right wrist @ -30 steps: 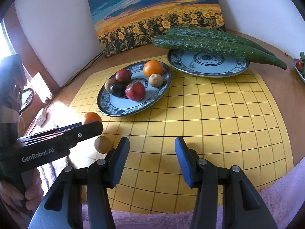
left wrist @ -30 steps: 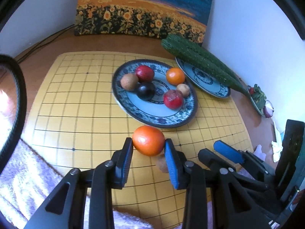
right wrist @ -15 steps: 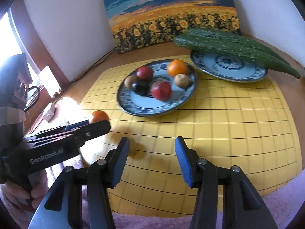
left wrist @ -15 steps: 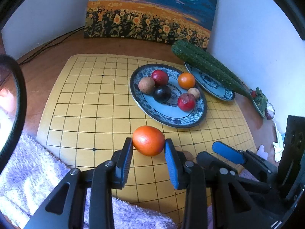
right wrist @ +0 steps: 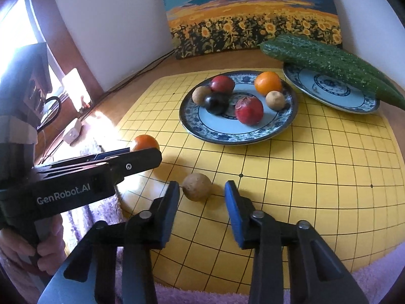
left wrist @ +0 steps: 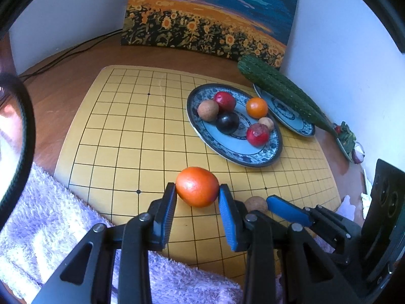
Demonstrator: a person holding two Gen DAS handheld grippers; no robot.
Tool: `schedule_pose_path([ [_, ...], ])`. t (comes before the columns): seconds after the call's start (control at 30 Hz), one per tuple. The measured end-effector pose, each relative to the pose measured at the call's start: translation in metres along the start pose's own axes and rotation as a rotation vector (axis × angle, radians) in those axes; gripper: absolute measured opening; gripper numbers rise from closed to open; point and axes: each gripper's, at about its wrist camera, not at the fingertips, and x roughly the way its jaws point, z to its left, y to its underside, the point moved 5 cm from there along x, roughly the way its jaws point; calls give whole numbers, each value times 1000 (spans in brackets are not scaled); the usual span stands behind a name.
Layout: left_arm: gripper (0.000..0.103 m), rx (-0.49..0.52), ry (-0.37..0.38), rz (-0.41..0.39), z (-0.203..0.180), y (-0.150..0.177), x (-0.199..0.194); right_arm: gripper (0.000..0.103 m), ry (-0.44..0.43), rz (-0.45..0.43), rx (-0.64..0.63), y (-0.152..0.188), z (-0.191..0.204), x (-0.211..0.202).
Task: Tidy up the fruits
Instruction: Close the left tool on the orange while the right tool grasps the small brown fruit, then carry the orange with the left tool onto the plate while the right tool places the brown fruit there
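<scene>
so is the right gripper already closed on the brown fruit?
No, the right gripper is open around the brown fruit, with visible gaps either side.

Wooden table (left wrist: 76, 76) carries yellow grid mat (left wrist: 131, 131) (purple towel (left wrist: 50, 228) at near edge).

Daylight, bright; src window (right wrist: 15, 33) at left, blown out. Glare patch on board (right wrist: 303, 177) near-left edge. Soft shadows fall right. Heavy fisheye bend, dark vignette corners. Focus sharp centre.
</scene>
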Motion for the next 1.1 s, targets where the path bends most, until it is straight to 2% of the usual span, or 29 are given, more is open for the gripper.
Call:
schedule_pose_path([
  [0.1,35,1,6,3,-1,1,1,27,-11,-2,-8,1,2,0],
  [0.7,35,44,22,-25,-18,-9,-4,26,19,-40,16,-10,-15,-19],
  [1.1,35,83,17,-22,-37,-30,17,26,107,-60,-19,-35,-34,-18],
])
